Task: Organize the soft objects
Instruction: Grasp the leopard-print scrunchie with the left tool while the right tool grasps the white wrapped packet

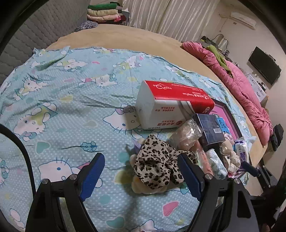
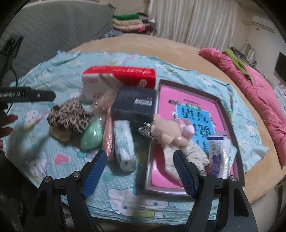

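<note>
My left gripper (image 1: 141, 158) stands open low over the blue cartoon-print sheet (image 1: 71, 107). A leopard-print fabric piece (image 1: 155, 167) lies on a beige plush between its fingers, against the right finger. My right gripper (image 2: 139, 153) is open above a small white-green tissue pack (image 2: 124, 146) and the near edge of a pink tray (image 2: 187, 185). A beige teddy (image 2: 168, 132) and a floral cloth (image 2: 187, 157) rest in the tray. In the right wrist view the leopard fabric (image 2: 71, 116) sits at the left of the pile.
The pile holds a red-white tissue box (image 2: 118, 78), a dark box (image 2: 135, 105), a green sponge (image 2: 93, 135), a pink tube (image 2: 109, 135) and a hairbrush (image 2: 146, 130). A pink quilt (image 1: 241, 89) lines the right bed edge. Folded clothes (image 1: 105, 12) are stacked at the back.
</note>
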`<state>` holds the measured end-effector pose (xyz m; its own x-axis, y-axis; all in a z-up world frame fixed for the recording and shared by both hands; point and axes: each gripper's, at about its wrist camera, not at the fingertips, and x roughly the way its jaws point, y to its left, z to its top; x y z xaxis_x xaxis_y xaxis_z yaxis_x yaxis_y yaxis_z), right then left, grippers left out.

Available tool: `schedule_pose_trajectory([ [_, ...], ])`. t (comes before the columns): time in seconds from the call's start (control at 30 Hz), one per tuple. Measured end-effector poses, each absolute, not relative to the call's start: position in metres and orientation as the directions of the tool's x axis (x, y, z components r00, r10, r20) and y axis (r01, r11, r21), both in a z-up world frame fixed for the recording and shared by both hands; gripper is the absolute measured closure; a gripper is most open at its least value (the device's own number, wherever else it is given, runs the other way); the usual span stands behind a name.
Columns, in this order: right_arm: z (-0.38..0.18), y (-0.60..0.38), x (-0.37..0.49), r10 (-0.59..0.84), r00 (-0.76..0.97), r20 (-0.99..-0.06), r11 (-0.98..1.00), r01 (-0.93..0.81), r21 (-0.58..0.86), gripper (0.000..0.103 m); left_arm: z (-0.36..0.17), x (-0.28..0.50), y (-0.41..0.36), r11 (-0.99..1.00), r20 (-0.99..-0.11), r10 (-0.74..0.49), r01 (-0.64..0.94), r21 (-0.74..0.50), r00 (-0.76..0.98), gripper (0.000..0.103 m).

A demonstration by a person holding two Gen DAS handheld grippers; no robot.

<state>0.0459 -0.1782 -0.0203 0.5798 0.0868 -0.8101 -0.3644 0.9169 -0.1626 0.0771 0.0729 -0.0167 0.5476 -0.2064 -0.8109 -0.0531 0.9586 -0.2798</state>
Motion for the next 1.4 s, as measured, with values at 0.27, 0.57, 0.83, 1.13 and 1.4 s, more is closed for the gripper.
schedule_pose_trajectory([
  [0.27, -0.04, -0.171, 0.057, 0.05, 0.543, -0.838, 0.896, -0.395, -0.202, 0.046, -0.027, 0.082, 0.07, 0.956, -0.814, -0.223, -0.043, -0.29, 0.536, 0.02],
  [0.57, -0.055, -0.166, 0.069, 0.062, 0.529, -0.846, 0.885, -0.421, -0.199, 0.057, -0.038, 0.094, 0.077, 0.946, -0.816, -0.241, -0.061, -0.318, 0.526, 0.02],
  [0.83, -0.059, -0.166, 0.075, 0.056, 0.545, -0.836, 0.882, -0.419, -0.214, 0.061, -0.054, 0.104, 0.083, 0.938, -0.83, -0.25, -0.088, -0.335, 0.498, 0.02],
  [1.13, -0.054, -0.162, 0.068, 0.043, 0.589, -0.807, 0.868, -0.422, -0.262, 0.067, -0.06, 0.11, 0.074, 0.945, -0.837, -0.25, -0.066, -0.32, 0.487, 0.02],
  [1.4, -0.057, -0.149, 0.065, 0.075, 0.583, -0.809, 0.833, -0.482, -0.271, 0.07, -0.063, 0.114, 0.074, 0.94, -0.836, -0.266, -0.064, -0.336, 0.48, 0.02],
])
